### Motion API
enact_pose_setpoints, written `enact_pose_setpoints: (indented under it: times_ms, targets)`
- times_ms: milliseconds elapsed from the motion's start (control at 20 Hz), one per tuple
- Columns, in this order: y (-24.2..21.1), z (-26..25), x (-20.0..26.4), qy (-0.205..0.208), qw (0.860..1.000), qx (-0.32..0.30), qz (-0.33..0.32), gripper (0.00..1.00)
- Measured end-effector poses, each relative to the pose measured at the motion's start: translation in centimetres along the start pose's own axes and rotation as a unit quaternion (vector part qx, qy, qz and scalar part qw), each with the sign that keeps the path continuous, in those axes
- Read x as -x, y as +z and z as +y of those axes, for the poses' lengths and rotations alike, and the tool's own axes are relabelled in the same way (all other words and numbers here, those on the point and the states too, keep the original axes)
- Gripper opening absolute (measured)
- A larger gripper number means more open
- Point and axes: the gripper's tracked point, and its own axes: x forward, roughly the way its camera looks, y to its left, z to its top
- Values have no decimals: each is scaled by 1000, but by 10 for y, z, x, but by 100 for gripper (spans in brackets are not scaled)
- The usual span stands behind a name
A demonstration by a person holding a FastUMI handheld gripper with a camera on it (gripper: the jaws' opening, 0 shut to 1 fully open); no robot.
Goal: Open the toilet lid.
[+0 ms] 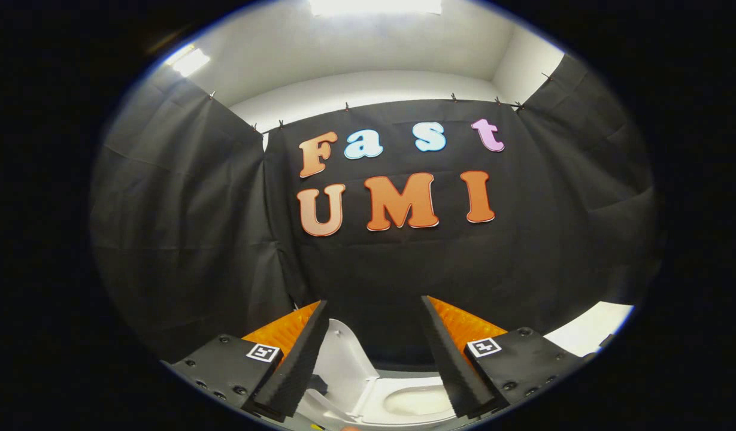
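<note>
A white toilet (403,402) lies low between my fingers, below and just beyond them. Its lid (344,362) stands raised, tilted up beside the left finger, and the seat ring and the bowl's hollow (417,400) show to its right. My gripper (375,302) is open, fingers spread wide with nothing between them. It hangs above the toilet and touches neither the lid nor the seat. The lower front of the toilet is hidden.
Black cloth walls close the booth ahead and on both sides. A pale patch of floor or wall (589,329) shows past the right finger. Ceiling lights glow overhead.
</note>
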Motion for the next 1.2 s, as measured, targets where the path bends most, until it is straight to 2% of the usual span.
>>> enact_pose_setpoints:
  times_ms: [250, 600, 700, 800, 900, 1100, 1200]
  targets:
    - [28, -51, 7, -42, 999, -20, -21, 98]
    - [52, -37, 16, -20, 999, 10, -41, 99]
    - [54, -59, 14, -19, 997, 55, -56, 97]
    - [46, -121, 6, -38, 989, 125, -74, 98]
    - [22, -203, -2, -58, 985, 140, -79, 98]
    - [-49, -405, -31, -128, 988, 60, -62, 98]
    - [-92, -477, -44, -145, 987, 11, -65, 98]
